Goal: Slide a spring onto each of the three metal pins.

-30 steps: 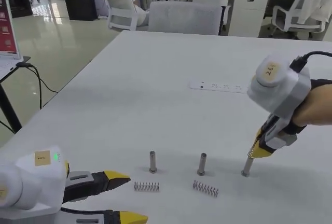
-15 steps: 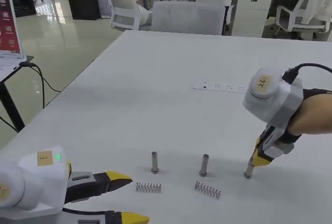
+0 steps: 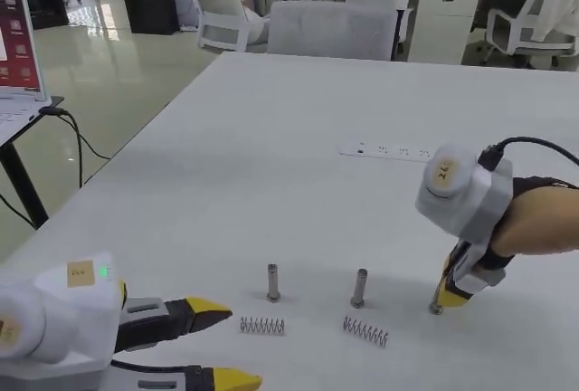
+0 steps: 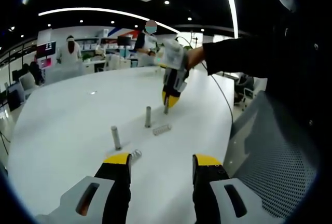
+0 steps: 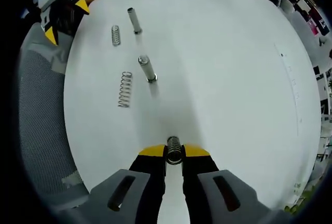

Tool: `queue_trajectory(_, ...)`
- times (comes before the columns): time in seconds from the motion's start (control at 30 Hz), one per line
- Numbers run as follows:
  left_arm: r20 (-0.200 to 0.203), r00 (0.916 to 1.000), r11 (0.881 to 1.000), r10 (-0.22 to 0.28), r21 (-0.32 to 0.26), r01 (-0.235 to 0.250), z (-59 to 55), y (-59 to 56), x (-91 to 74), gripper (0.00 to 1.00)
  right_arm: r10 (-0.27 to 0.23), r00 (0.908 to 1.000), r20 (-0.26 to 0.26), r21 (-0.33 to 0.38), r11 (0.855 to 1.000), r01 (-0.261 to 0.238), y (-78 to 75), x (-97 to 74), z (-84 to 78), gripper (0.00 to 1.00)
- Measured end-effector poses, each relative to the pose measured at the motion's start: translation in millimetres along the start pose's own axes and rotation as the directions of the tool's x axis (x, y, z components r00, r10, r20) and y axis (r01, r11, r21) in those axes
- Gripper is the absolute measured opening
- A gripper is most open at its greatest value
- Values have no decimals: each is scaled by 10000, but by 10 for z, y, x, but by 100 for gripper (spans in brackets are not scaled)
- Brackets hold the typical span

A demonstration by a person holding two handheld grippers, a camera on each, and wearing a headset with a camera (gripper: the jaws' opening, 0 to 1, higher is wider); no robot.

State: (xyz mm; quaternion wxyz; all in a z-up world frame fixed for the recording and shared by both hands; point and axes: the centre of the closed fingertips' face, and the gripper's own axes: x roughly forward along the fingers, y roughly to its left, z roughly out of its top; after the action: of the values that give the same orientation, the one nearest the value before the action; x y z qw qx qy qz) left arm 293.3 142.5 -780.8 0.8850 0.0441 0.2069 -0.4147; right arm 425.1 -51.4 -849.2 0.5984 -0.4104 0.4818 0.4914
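One spring [image 5: 174, 149] is going onto the end pin [image 3: 436, 308]; my right fingers [image 5: 150, 156] are clamping it end-on to keep it axial; left fingers [image 4: 116, 159] are hovering apart by the two loose springs [image 3: 262, 325] [image 3: 365, 330].

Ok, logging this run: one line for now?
right gripper: shut on spring, at pin | left gripper: open | two loose springs
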Motion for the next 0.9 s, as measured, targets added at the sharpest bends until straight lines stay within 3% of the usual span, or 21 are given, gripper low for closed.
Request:
queue_trajectory(0.5,8,10000,10000,-21,11,21,-2,4,4,41,-85,9994,-323,-195,9998,78,23,89,-53,10)
queue_trajectory(0.9,10,10000,9999,-95,53,95,8,-11,19,41,-110,9999,-130,-75,9999,109,58,41,-102,17)
